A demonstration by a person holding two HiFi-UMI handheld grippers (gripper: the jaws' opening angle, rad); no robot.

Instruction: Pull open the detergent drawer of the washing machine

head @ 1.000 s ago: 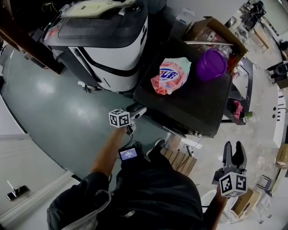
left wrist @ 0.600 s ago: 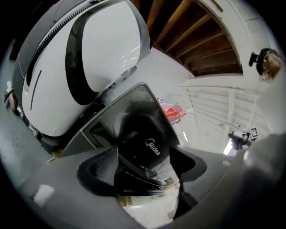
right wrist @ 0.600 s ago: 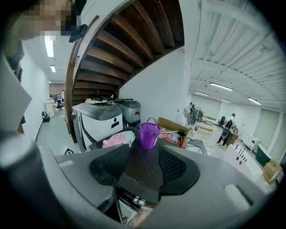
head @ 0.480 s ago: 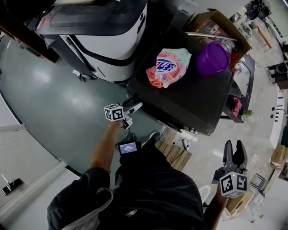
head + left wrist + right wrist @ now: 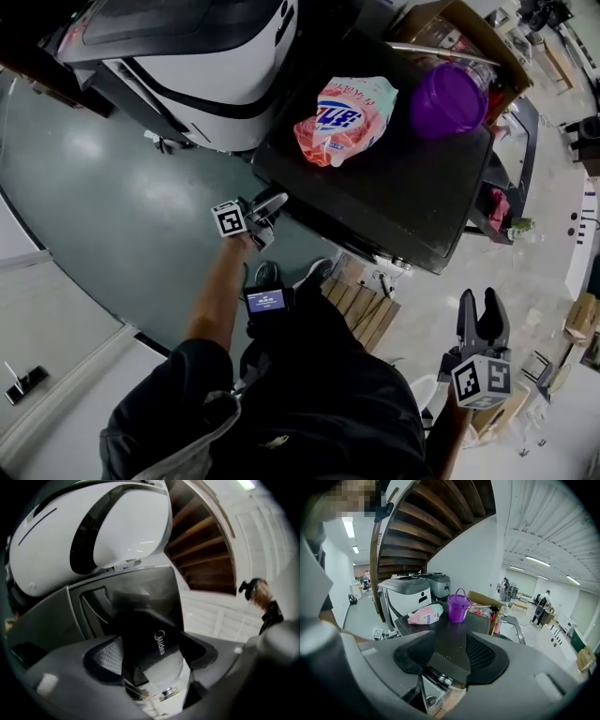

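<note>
The dark washing machine (image 5: 375,202) carries a pink detergent bag (image 5: 342,117) and a purple bucket (image 5: 448,98) on its top. My left gripper (image 5: 265,206) is at its front left corner, at the drawer. In the left gripper view the drawer's black front (image 5: 157,620), marked Midea, sits between the pads (image 5: 108,656). The left gripper (image 5: 154,651) has its jaws opening, and the pads do not press on the front. My right gripper (image 5: 483,317) hangs low at the right, away from the machine. It is open with nothing between its fingers (image 5: 485,653).
A white and black machine (image 5: 206,47) stands behind the washer on the left. At the back right is a cardboard box (image 5: 450,23). A wooden pallet (image 5: 364,314) lies under the washer's front. Grey floor (image 5: 112,216) spreads to the left.
The left gripper's jaws have spread apart at the washer's front corner. The right gripper has sunk a little at the lower right.
</note>
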